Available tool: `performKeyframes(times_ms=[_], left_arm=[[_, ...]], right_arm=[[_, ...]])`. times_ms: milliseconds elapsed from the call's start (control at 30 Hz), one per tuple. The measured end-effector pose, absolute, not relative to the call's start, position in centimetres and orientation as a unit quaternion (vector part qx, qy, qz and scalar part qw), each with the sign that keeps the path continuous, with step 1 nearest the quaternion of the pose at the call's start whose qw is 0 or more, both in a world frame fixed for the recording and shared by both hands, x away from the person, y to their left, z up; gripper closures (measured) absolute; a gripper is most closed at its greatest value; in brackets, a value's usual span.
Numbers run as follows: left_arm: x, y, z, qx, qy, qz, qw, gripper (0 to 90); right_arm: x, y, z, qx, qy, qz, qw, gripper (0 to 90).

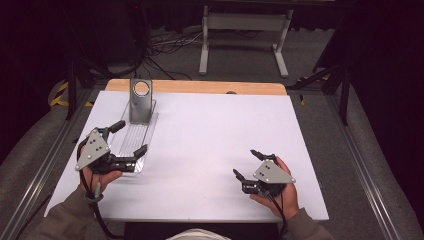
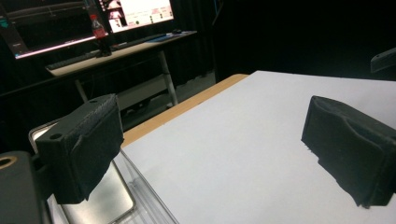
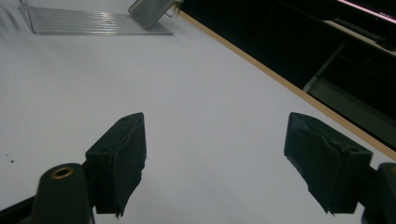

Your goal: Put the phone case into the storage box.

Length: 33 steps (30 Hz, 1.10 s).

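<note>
A: Where's the stand (image 1: pixel 140 101)?
B: At about ten o'clock on the table (image 1: pixel 215 140). It's a flat grey metal plate standing upright, with a round hole near its top, on a long clear ribbed tray (image 1: pixel 134 141) that looks like plastic.

A: And the left hand-held gripper (image 1: pixel 129 137)?
B: At about eight o'clock, jaws wide apart and holding nothing. They straddle the near end of the tray. In the left gripper view its black pads (image 2: pixel 80 148) look soft and wrinkled, like foam, with the tray's ribbed edge (image 2: pixel 140 200) just under the left one.

A: The right one?
B: The right hand-held gripper (image 1: pixel 247 163) sits at about five o'clock, well apart from the stand, jaws also spread and empty. It hangs over the smooth white sheet covering the table; a bare wooden strip shows along the far edge.
</note>
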<state>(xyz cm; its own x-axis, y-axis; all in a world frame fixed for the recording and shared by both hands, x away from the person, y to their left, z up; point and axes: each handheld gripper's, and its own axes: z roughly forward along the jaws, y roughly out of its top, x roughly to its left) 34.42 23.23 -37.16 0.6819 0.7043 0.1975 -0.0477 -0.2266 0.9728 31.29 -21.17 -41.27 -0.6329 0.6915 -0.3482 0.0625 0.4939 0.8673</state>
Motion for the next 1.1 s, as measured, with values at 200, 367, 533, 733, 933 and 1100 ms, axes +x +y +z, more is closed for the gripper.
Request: performKeyframes(times_ms=[200, 367, 533, 733, 933, 1100], left_arm=[[33.7, 23.3, -37.5, 0.717, 0.226, 0.323, 0.575, 6.2], [33.2, 23.0, -37.8, 0.719, 0.221, 0.320, 0.576, 5.8], [33.1, 22.9, -38.3, 0.724, 0.220, 0.317, 0.571, 5.8], [32.7, 22.3, -39.4, 0.727, 0.226, 0.316, 0.565, 6.3], [32.4, 21.6, -40.6, 0.745, 0.221, 0.303, 0.552, 5.8], [32.3, 21.4, -41.2, 0.753, 0.217, 0.285, 0.551, 5.0]], right_arm=[[31.2, -21.2, -41.2, 0.241, 0.785, 0.445, 0.357, 22.0], [31.2, -21.2, -41.1, 0.245, 0.783, 0.444, 0.361, 21.7], [31.2, -21.2, -41.0, 0.246, 0.780, 0.448, 0.362, 21.5], [31.1, -21.3, -40.9, 0.247, 0.779, 0.448, 0.363, 21.5], [31.1, -21.2, -41.0, 0.248, 0.780, 0.448, 0.361, 21.5], [31.1, -21.1, -41.2, 0.250, 0.781, 0.446, 0.359, 21.1]])
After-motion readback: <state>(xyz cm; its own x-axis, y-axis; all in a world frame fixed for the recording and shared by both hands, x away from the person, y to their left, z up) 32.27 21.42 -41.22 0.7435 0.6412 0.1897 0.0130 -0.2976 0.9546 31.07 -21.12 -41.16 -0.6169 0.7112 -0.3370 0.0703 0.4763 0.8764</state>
